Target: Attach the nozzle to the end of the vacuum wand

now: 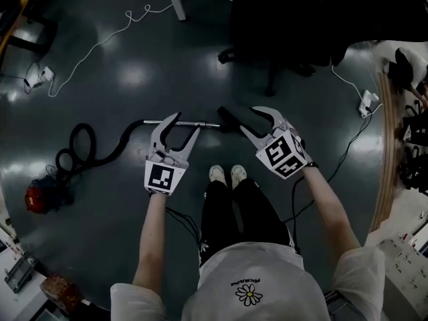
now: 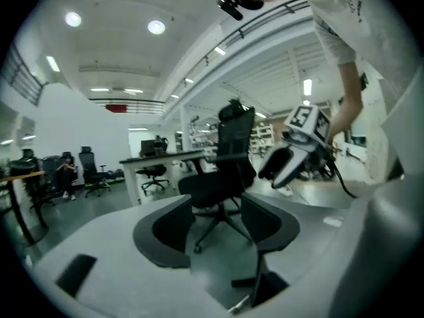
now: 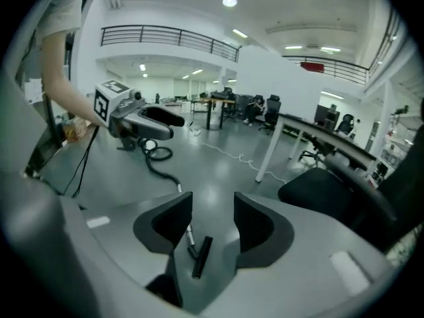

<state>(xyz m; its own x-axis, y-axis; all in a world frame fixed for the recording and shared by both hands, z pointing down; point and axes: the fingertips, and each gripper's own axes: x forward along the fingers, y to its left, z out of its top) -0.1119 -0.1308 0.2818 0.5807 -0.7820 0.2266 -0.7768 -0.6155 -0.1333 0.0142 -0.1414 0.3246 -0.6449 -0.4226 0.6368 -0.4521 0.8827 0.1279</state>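
The silver vacuum wand (image 1: 180,122) lies on the dark floor, with the black nozzle (image 1: 231,120) at its right end, touching it. Whether they are joined I cannot tell. A black hose (image 1: 83,146) runs from the wand's left end to the red vacuum body (image 1: 39,196). My left gripper (image 1: 186,127) hangs open above the wand. My right gripper (image 1: 246,119) hangs open above the nozzle. In the right gripper view the nozzle (image 3: 201,256) and wand (image 3: 188,234) show on the floor beyond the open, empty jaws (image 3: 212,227). The left gripper's jaws (image 2: 215,227) are open and empty too.
A black office chair (image 1: 267,19) stands just beyond the nozzle and fills the left gripper view (image 2: 222,171). A white cable (image 1: 100,42) crosses the floor at far left, and a power strip (image 1: 366,102) lies at right. My shoes (image 1: 227,174) are just behind the wand.
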